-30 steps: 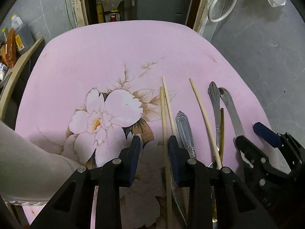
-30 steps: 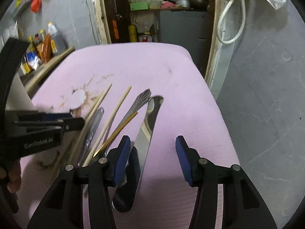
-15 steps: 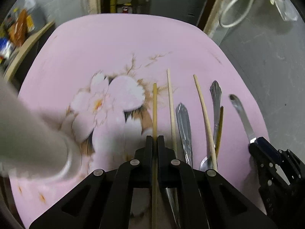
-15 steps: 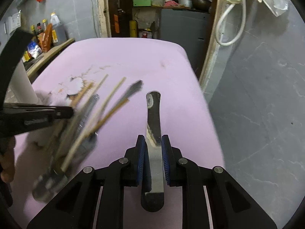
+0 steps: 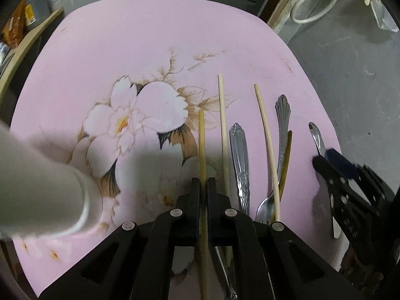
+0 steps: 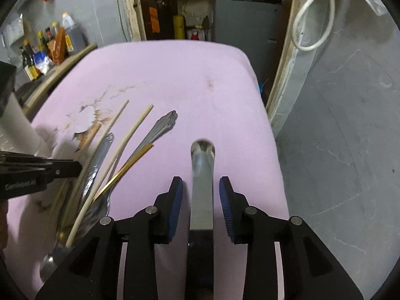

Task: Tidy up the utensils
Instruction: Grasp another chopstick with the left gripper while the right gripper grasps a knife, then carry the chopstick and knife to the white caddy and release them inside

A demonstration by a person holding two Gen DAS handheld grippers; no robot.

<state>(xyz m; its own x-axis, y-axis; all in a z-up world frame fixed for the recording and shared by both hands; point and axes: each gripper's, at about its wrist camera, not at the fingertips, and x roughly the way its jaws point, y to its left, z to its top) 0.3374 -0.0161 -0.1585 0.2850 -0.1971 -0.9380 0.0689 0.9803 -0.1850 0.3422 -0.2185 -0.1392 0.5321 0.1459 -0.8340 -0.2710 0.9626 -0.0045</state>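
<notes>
My left gripper (image 5: 203, 186) is shut on a wooden chopstick (image 5: 201, 140) that points away over the pink flowered table (image 5: 150, 37). To its right lie a second chopstick (image 5: 222, 115), a silver handle (image 5: 238, 150), a third chopstick (image 5: 266, 137), a fork (image 5: 282, 125) and a gold utensil (image 5: 287, 155). My right gripper (image 6: 201, 187) is open, its blue pads (image 6: 176, 200) on either side of a table knife (image 6: 202, 175) that lies on the table. The right gripper also shows in the left wrist view (image 5: 332, 160).
A white cylinder (image 5: 42, 195) stands at the left of the table, close to my left gripper. The table's right edge drops to a grey floor (image 6: 337, 150). Bottles (image 6: 45, 47) and shelves stand beyond the far left edge.
My right gripper has opened and let go of the knife, which now lies between the pads. My left gripper stays shut on the chopstick and has shifted slightly.
</notes>
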